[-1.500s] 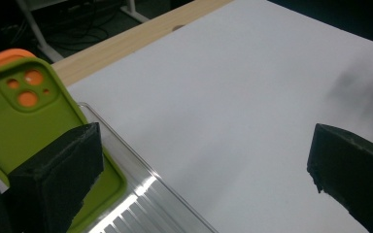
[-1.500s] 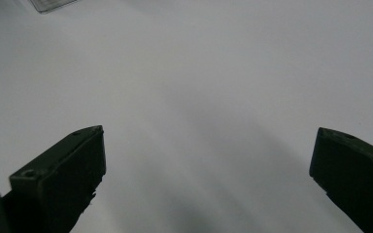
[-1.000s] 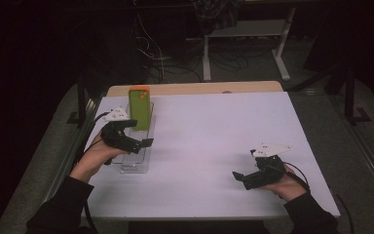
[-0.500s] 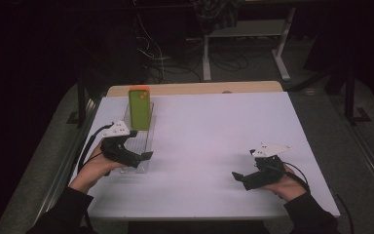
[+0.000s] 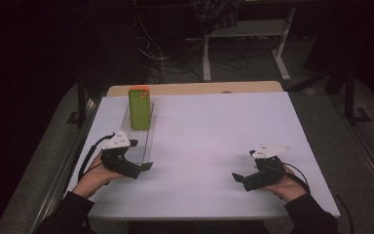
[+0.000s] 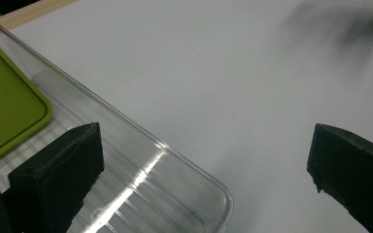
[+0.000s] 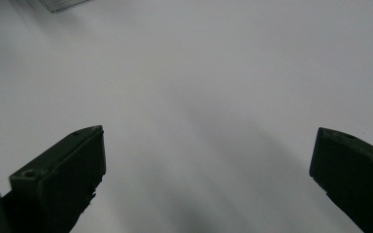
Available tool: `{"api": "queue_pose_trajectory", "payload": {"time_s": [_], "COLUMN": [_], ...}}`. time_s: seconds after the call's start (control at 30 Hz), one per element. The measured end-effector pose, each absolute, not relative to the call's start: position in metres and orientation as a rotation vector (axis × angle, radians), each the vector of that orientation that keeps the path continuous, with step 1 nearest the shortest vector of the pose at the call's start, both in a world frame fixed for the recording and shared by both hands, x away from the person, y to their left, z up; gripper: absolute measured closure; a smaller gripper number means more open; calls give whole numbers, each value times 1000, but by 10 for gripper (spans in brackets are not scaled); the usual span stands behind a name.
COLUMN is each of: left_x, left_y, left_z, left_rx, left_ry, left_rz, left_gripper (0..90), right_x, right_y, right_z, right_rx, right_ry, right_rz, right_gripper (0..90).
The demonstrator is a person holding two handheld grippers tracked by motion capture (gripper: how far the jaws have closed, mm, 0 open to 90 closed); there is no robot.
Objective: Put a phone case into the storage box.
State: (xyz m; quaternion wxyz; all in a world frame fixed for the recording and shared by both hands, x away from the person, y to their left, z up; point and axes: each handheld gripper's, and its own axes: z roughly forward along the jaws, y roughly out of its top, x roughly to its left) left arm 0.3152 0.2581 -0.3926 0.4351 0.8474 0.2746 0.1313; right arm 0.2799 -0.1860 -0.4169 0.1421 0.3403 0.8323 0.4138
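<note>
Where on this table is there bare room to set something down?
The white table is bare from the clear tray across to the right gripper. It is crowded only along the left edge: tray, green phone case, left gripper.

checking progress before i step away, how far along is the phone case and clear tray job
Looks mostly done: the green phone case stands upright in the far end of the clear tray. In hand: nothing. The left gripper is open with its jaws spread by the tray's near corner; the right gripper is open over bare table. What is left cannot be told; possibly nothing but parking the grippers.
</note>
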Motion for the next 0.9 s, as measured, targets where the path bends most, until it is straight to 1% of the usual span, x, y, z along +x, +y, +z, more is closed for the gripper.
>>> {"api": "queue_pose_trajectory", "payload": {"time_s": [0.2,0.9], "left_x": [311,309], "left_y": [258,259], "left_z": [-396,-398], "left_rx": [2107,2113], "left_ry": [654,651], "left_rz": [317,303], "left_gripper": [0,0], "right_x": [279,277], "right_y": [-187,-190], "right_z": [-417,-414], "right_rx": [979,984], "right_ry": [2400,2390], "right_rz": [1203,1222], "right_gripper": [0,0]}}
